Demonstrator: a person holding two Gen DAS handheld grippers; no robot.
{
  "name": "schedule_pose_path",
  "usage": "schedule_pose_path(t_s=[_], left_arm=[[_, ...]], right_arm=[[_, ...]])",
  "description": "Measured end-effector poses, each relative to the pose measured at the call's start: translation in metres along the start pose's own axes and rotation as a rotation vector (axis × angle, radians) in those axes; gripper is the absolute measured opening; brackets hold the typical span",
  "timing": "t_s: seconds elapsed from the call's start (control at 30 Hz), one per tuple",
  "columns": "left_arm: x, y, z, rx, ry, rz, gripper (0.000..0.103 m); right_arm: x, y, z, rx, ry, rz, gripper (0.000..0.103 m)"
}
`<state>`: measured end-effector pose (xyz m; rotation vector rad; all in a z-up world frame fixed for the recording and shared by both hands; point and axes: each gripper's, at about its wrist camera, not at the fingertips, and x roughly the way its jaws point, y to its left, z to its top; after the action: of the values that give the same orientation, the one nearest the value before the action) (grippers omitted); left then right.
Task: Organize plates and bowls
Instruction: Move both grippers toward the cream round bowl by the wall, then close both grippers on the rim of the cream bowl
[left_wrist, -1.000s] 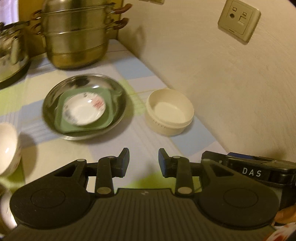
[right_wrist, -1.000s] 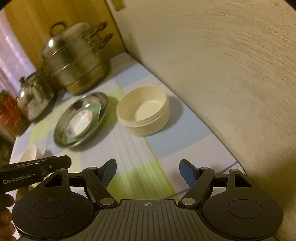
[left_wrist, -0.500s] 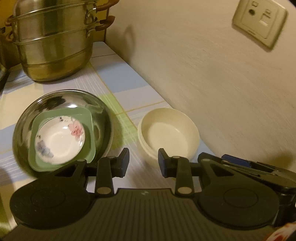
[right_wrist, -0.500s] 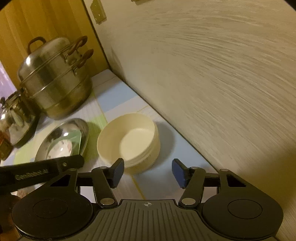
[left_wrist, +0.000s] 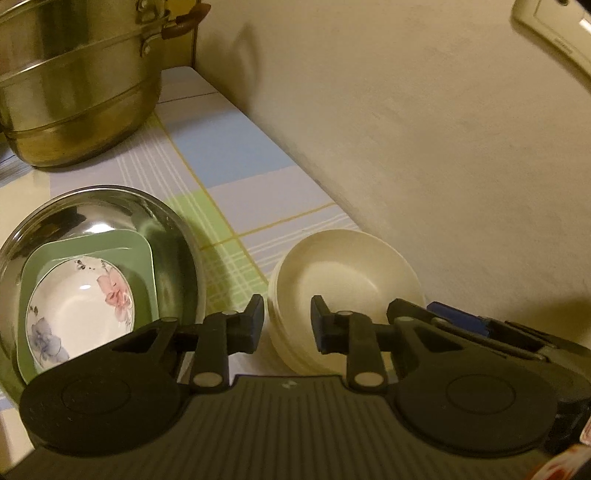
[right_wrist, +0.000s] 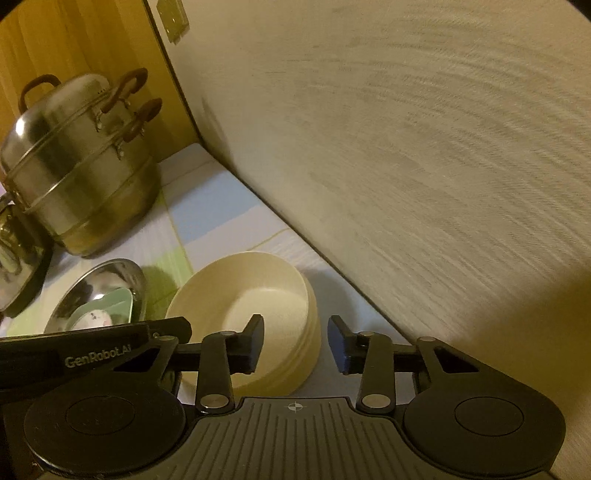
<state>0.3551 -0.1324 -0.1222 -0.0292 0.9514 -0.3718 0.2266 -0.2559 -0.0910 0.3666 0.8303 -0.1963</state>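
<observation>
Both closed in on cream bowl (left_wrist: 347, 280) by table's wall edge, jaws just narrowing.
Left gripper (left_wrist: 287, 325) and right gripper (right_wrist: 295, 341) straddling opposite rims, gapped, pinching nothing; uneven squeeze could tip it.

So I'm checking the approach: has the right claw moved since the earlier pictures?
Yes. The right claw has come closer to the cream bowl, its jaws closing, straddling its rim.
</observation>
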Motion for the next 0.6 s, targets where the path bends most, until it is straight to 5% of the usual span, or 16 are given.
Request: schedule_pose_path(t_s=[0.37, 0.6], left_arm=[[0.01, 0.003, -0.002, 0.03, 0.004, 0.022, 0.01], [0.001, 0.004, -0.01, 0.028, 0.002, 0.03, 0.009]], right_arm=[[0.011, 0.0, -0.002, -0.021, 0.01, -0.02, 0.018], [0.0, -0.001, -0.004, -0.027, 0.004, 0.0, 0.015]])
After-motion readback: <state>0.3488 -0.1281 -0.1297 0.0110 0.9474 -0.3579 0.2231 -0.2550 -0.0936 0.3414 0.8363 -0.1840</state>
